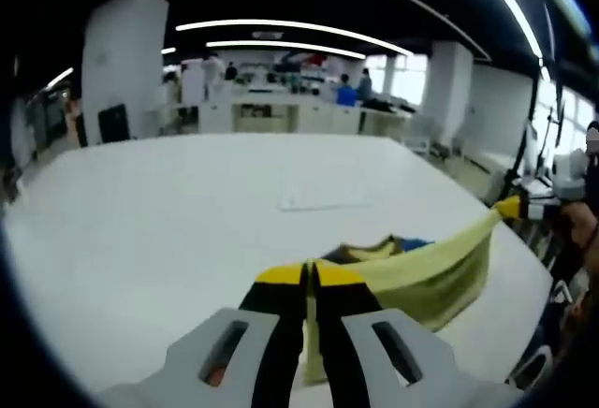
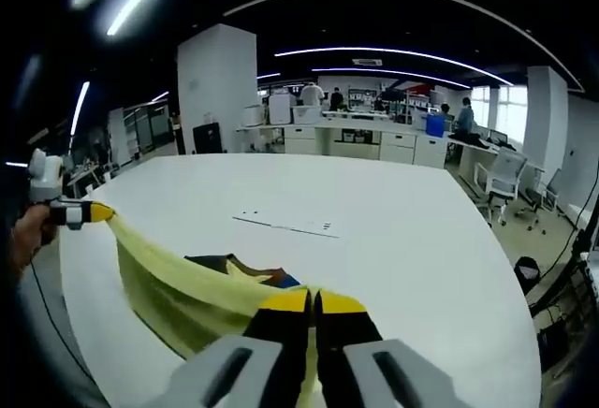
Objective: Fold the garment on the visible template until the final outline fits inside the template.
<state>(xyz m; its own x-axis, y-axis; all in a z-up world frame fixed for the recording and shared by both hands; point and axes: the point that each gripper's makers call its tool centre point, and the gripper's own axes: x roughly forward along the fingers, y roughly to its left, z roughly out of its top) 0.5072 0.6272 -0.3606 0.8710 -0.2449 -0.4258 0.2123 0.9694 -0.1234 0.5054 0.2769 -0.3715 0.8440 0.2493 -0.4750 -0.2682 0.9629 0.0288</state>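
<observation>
A pale yellow garment [image 1: 432,277] with a dark patch near its middle hangs stretched taut just above the white table, pinched at both ends, while the thin pale template [image 2: 285,224] lies flat further along the tabletop.

Both views low, facing shared table [image 1: 187,230]

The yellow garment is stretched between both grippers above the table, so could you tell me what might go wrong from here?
1. The garment hangs near the table edge, away from the template; lowered here, it may miss the outline.
2. The left gripper and right gripper pinch only the cloth's edge; tension could pull it free.
3. The sagging middle could bunch on landing.
</observation>
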